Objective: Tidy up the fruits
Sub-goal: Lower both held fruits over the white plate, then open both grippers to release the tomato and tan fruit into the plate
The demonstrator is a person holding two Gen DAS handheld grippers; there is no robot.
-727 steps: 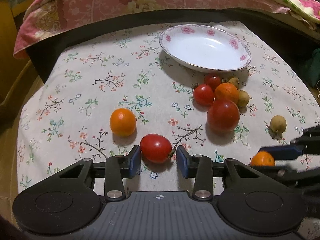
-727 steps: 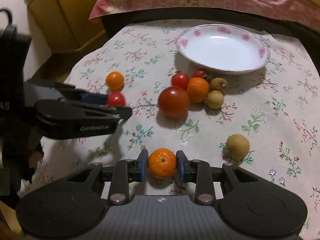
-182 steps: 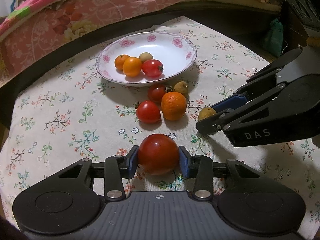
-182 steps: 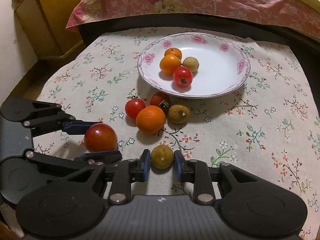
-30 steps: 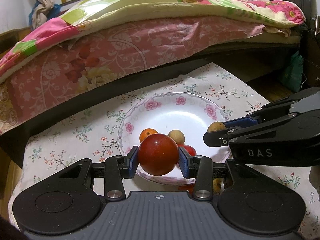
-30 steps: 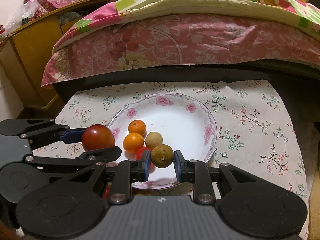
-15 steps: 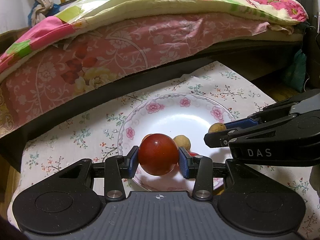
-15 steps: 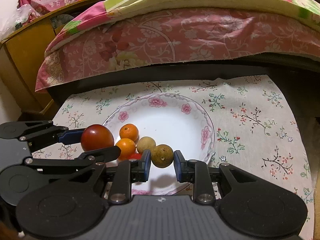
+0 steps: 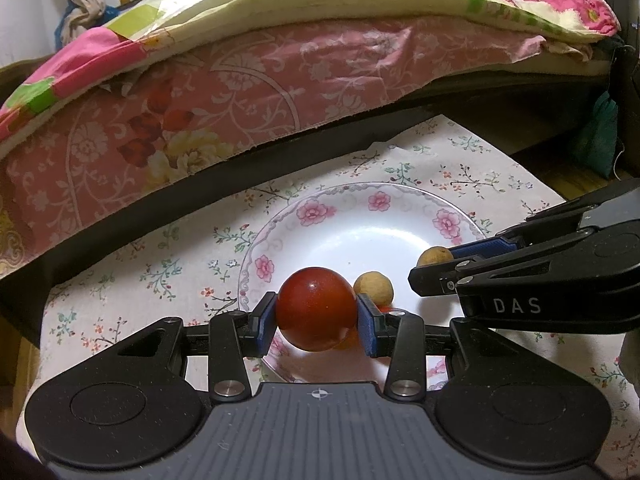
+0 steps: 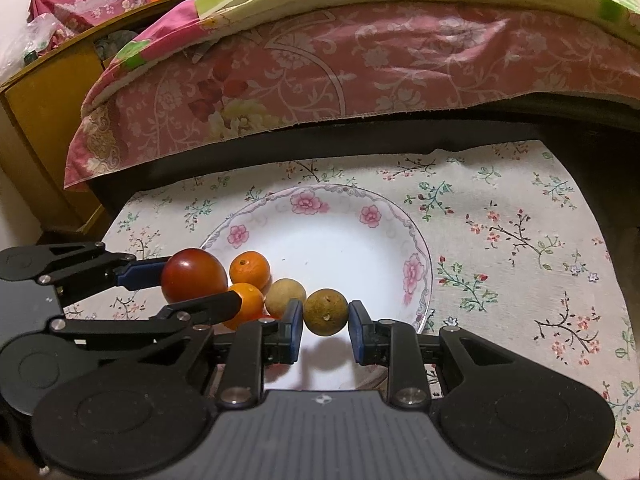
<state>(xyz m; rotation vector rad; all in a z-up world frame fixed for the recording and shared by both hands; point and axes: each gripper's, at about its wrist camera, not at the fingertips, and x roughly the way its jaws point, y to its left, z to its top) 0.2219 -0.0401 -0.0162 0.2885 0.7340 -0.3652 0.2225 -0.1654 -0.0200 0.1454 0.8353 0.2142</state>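
Note:
My left gripper (image 9: pixel 317 314) is shut on a large red tomato (image 9: pixel 316 308) and holds it over the near left rim of the white flowered plate (image 9: pixel 400 200). My right gripper (image 10: pixel 323 322) is shut on a brown longan (image 10: pixel 326 311) over the plate's near side (image 10: pixel 416 240). In the plate lie two small oranges (image 10: pixel 250 268), a second longan (image 10: pixel 285 295) and a small red tomato, mostly hidden. The left gripper with its tomato (image 10: pixel 194 276) shows at the left of the right wrist view. The right gripper with its longan (image 9: pixel 434 256) shows at the right of the left wrist view.
The plate stands on a floral tablecloth (image 10: pixel 520 248) near the table's far edge. A bed with a pink floral quilt (image 9: pixel 240 80) runs behind the table. A yellow wooden cabinet (image 10: pixel 44 120) stands at the far left.
Both grippers have moved forward and lower over the plate with their fruits still held. The plate looks nearer and larger.

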